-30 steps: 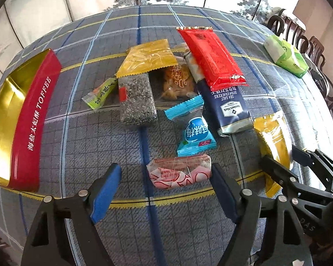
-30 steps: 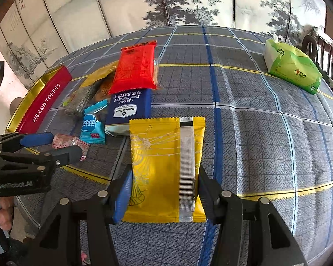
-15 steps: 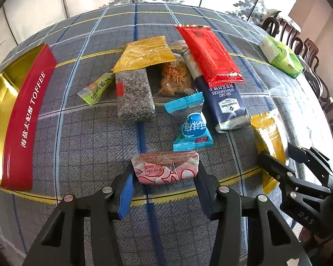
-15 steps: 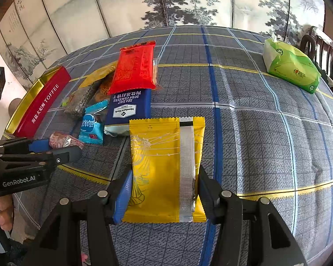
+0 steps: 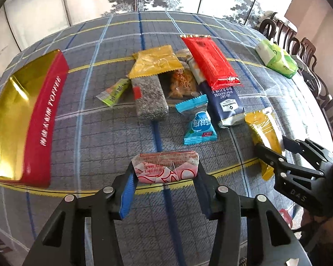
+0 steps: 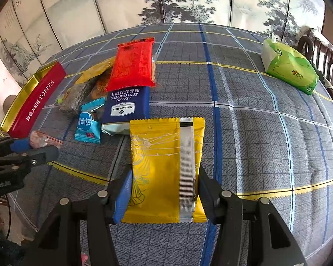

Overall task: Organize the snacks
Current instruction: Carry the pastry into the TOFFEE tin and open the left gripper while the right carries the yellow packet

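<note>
On the plaid tablecloth (image 5: 82, 137), my left gripper (image 5: 165, 175) clamps the pink-and-white snack packet (image 5: 166, 166) near the red toffee tin (image 5: 44, 119); my right gripper (image 6: 164, 190) clamps the yellow snack packet (image 6: 164, 166) beside the snack pile.

Snack pile (image 5: 184, 88) blocks centre; tablecloth (image 6: 266, 133) rightward bare.
</note>
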`<state>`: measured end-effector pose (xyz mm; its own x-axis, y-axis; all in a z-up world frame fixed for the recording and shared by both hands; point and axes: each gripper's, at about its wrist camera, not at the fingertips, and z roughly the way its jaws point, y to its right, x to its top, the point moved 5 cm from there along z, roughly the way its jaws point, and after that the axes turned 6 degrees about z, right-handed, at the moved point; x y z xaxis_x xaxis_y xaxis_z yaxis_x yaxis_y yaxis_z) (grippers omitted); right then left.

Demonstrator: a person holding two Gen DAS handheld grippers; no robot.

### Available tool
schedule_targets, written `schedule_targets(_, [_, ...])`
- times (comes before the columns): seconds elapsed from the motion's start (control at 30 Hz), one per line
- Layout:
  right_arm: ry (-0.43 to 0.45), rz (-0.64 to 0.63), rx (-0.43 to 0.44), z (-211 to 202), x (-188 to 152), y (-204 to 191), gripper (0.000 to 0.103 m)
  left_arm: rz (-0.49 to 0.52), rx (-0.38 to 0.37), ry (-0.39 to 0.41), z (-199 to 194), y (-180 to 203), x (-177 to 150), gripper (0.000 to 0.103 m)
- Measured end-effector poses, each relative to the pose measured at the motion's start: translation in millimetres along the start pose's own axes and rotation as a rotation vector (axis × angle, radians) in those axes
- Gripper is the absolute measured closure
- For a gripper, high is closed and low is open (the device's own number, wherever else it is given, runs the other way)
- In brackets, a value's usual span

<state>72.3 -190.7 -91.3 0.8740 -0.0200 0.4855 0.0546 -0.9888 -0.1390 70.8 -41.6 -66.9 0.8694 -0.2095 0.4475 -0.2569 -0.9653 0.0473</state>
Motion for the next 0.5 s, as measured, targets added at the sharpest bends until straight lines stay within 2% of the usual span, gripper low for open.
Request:
schedule_targets(0.27, [-0.018,-0.005,-0.043,3,1,-4,0.048,0.015,0.047,0.084,-39,-29,12,0.059])
schedule_targets(0.5, [-0.024,0.005,-0.072,4,1,-6,0.048,-0.035,0.149,0.133,-66,-98,16,0.059])
